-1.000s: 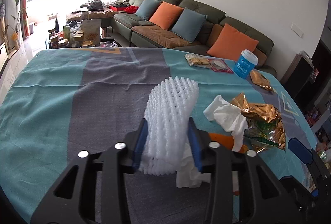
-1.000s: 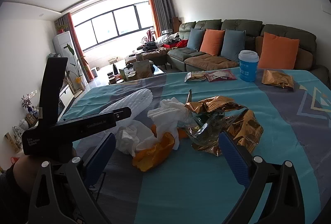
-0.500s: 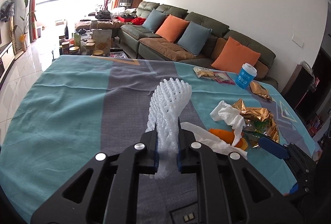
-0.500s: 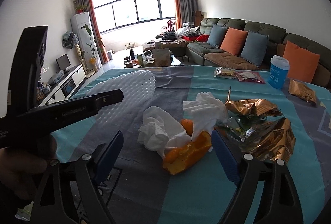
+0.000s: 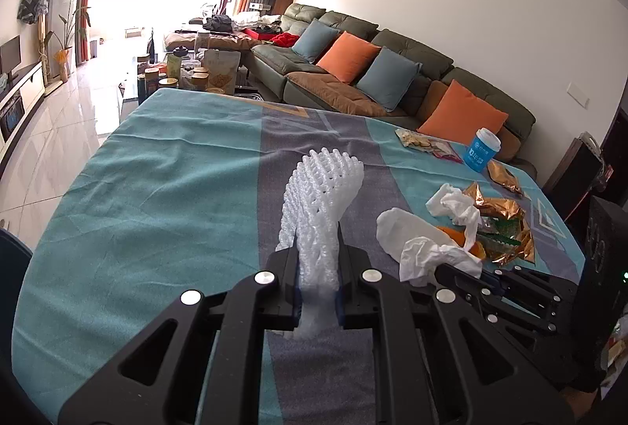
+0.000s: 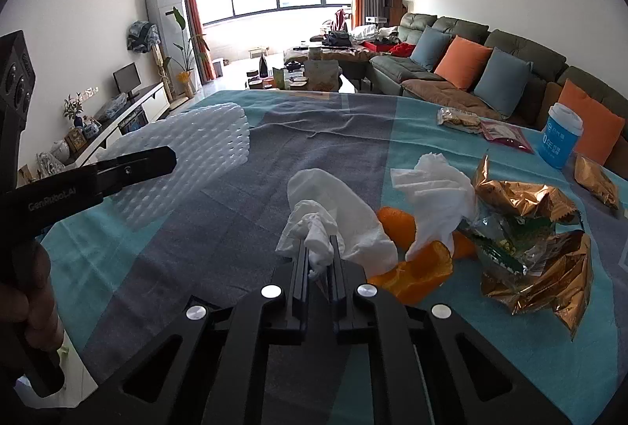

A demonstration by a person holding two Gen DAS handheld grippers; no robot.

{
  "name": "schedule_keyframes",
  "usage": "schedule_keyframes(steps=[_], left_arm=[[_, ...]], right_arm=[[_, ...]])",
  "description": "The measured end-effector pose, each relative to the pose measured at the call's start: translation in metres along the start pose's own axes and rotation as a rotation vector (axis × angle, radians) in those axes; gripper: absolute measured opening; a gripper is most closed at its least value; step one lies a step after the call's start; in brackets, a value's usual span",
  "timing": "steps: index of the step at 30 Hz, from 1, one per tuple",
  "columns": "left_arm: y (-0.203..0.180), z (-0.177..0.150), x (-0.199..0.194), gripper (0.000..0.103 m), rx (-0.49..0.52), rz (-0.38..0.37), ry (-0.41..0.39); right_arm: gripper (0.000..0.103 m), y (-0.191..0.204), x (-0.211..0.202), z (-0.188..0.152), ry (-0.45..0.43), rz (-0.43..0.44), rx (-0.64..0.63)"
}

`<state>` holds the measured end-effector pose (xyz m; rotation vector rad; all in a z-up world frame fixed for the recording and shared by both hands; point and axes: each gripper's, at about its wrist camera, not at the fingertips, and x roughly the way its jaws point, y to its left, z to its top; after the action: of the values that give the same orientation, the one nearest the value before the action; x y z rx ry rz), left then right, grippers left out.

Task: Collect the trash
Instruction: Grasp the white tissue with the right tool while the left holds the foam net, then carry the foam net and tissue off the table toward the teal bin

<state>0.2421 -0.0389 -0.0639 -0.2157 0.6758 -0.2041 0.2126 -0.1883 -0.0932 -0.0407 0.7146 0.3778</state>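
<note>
Two tools, both loaded: you have one piece of trash in each.
Table [image 5: 165, 165]: teal and grey cloth, the rest of the litter sits on your right half.
Foam net [image 5: 322, 201]: white mesh sleeve, standing up and lifted off the cloth, pinched low down.
Left gripper [image 5: 317, 291]: jaws nearly closed, squeezing the foam net's lower end; keep the squeeze steady, foam is springy and may slip out.
Wrappers [image 6: 537, 232]: gold foil pile, lying loose on the table, beside the peel.
Tissue [image 6: 333, 217]: crumpled white wad, one twisted corner caught in your right tool, the bulk resting on the cloth against the peel.
Right gripper [image 6: 318, 260]: jaws almost shut on that tissue corner; grip looks thin, so lift slowly and straight up.
Orange peel [image 6: 416, 268]: touching the tissue; watch that it doesn't drag along.
Cup [image 6: 561, 138]: blue, upright, far right, well apart from the pile.
Bin: not visible in either view.
</note>
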Motion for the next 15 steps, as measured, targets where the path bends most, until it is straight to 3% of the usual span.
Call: schedule_keyframes(steps=[2,15], left_arm=[[0.001,-0.002,-0.003,0.012,-0.001,-0.003,-0.003],[0.01,-0.018,-0.049,0.012,-0.029,-0.001,-0.068]], right_arm=[[0.001,0.0,-0.003,0.0,-0.008,0.015,0.013],[0.001,0.021,-0.043,0.011,-0.139,0.074,0.015]])
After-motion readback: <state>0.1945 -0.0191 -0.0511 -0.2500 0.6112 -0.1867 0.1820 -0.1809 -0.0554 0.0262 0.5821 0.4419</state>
